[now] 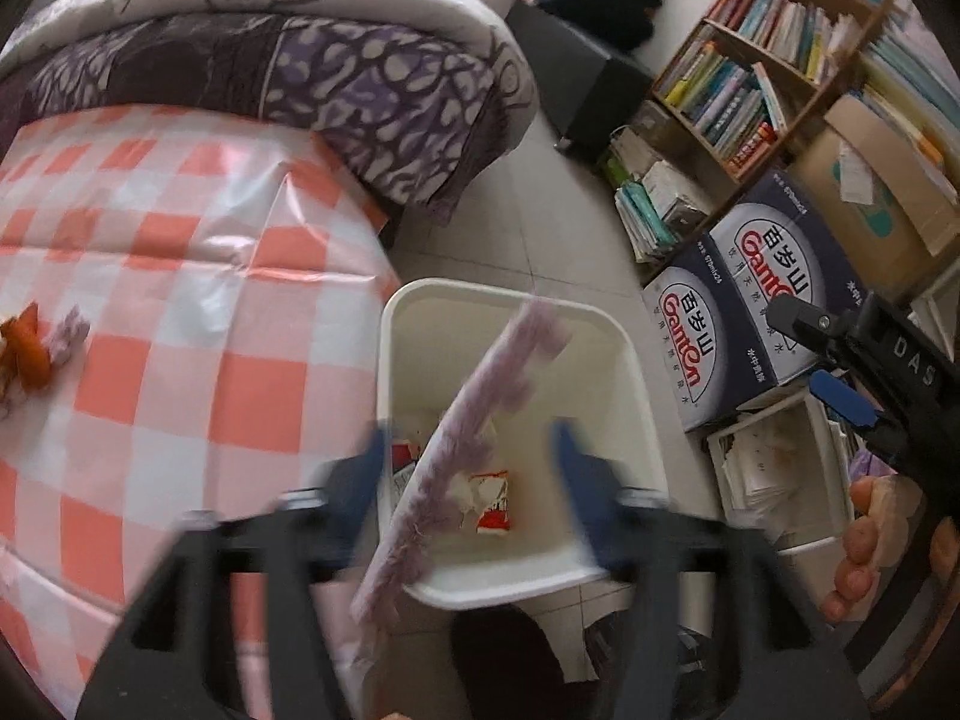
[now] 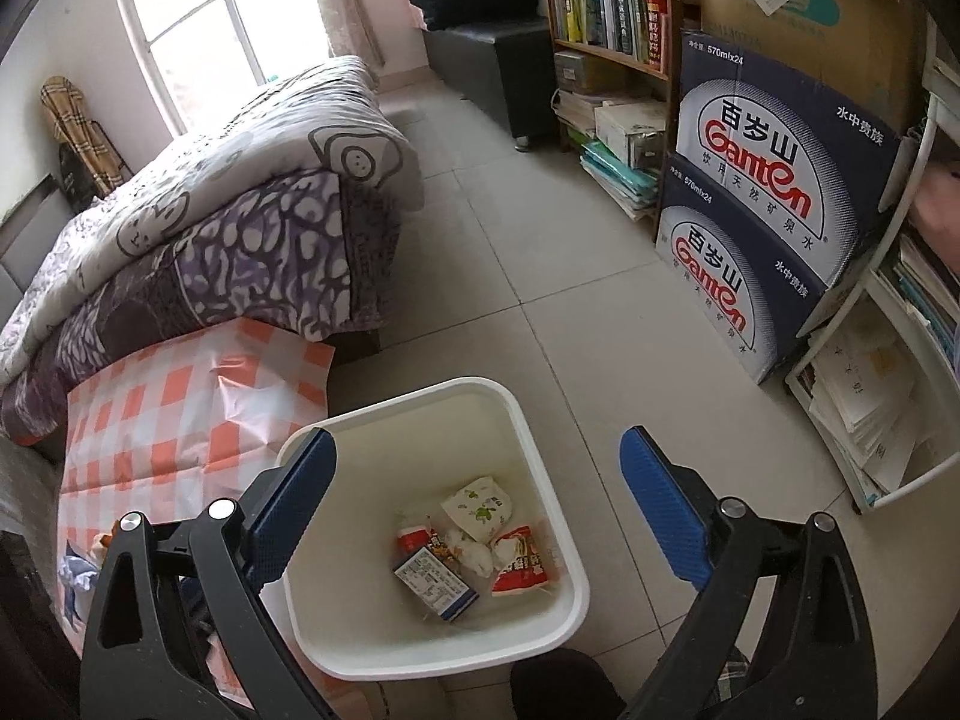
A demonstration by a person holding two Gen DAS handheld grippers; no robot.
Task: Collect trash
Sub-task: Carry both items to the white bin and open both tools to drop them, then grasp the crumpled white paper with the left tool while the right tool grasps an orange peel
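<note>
Grey floor tiles (image 2: 540,252) carry a white square plastic trash bin (image 2: 543,450) beside an orange-and-white checked plastic tablecloth (image 1: 180,312). Above the bin's mouth a long blurred lilac fringed strip (image 1: 480,420) hangs slanted between the spread fingers of the left gripper (image 1: 471,468), neither pad touching it. On the bin's floor lie a red-and-white snack wrapper (image 2: 521,561), a small blue-edged printed carton (image 2: 435,588) and crumpled white paper (image 2: 471,552). The right gripper (image 2: 477,510) stands wide and empty over the bin. Orange peel (image 1: 33,354) remains on the cloth. Two dark-blue Ganten water cartons (image 2: 774,192) stand near a wooden bookshelf (image 2: 606,12).
</note>
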